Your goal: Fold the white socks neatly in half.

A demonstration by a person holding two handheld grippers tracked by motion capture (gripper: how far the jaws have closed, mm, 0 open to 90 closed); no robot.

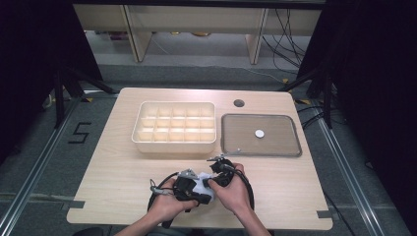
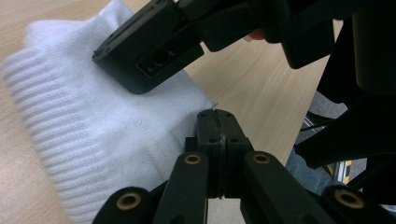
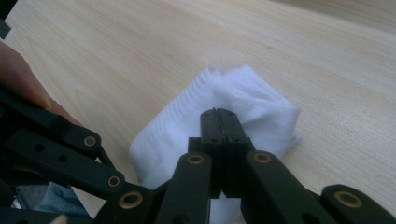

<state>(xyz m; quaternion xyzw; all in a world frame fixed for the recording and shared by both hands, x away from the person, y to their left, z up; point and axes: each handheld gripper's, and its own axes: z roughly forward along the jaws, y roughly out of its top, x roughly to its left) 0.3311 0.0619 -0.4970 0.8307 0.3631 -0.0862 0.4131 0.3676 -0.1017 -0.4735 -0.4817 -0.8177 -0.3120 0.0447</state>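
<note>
White sock (image 1: 204, 183) bunched between both closed grippers.

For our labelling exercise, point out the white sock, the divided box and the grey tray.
sock (image 3: 243, 100), right gripper view, on its folded upper part.
divided box (image 1: 174, 146), high view, on its near wall.
tray (image 1: 236, 132), high view, on a bare part of its floor, left of the small white disc.

**Studio room around a wooden table**

A light wood table (image 1: 123, 196) stands on grey floor (image 1: 44, 162). Black curtains (image 1: 378, 98) hang left and right. Pale shelving (image 1: 196, 22) sits far behind, cables (image 1: 290, 39) trailing at far right.
</note>
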